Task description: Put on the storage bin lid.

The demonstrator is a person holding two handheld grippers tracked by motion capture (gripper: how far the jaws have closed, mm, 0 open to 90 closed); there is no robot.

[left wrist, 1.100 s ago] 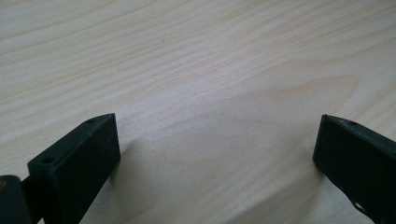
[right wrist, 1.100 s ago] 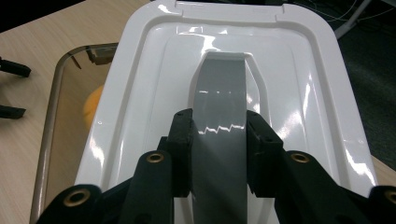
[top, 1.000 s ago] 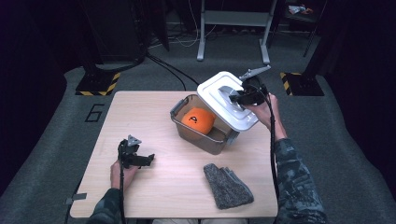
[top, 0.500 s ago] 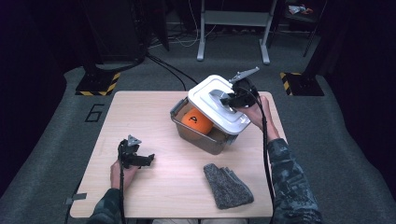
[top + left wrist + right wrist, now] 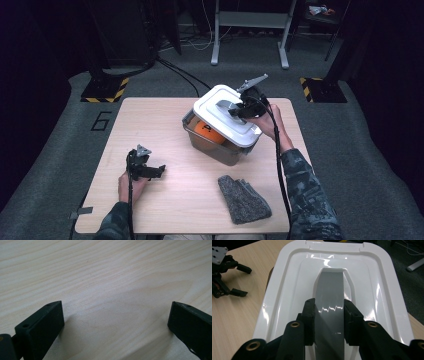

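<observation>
Right tool (image 5: pixel 329 321) clamped on white lid's grey handle (image 5: pixel 329 302) over bin (image 5: pixel 212 145), left tool (image 5: pixel 145 167) open, grey cloth (image 5: pixel 243 199) nearby

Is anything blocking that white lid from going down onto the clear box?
Nothing visible blocks it. The right tool grips the white lid by its grey handle, tilted over the clear box. The orange ball sits inside, below the rim.

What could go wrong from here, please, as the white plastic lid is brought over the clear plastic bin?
The right gripper holds the white plastic lid only by its narrow grey handle, so the lid could swing or slip. The lid sits skewed over the clear plastic bin and might seat crookedly above the orange ball. The open left gripper rests apart, so a push could shift the unsteadied bin.
</observation>
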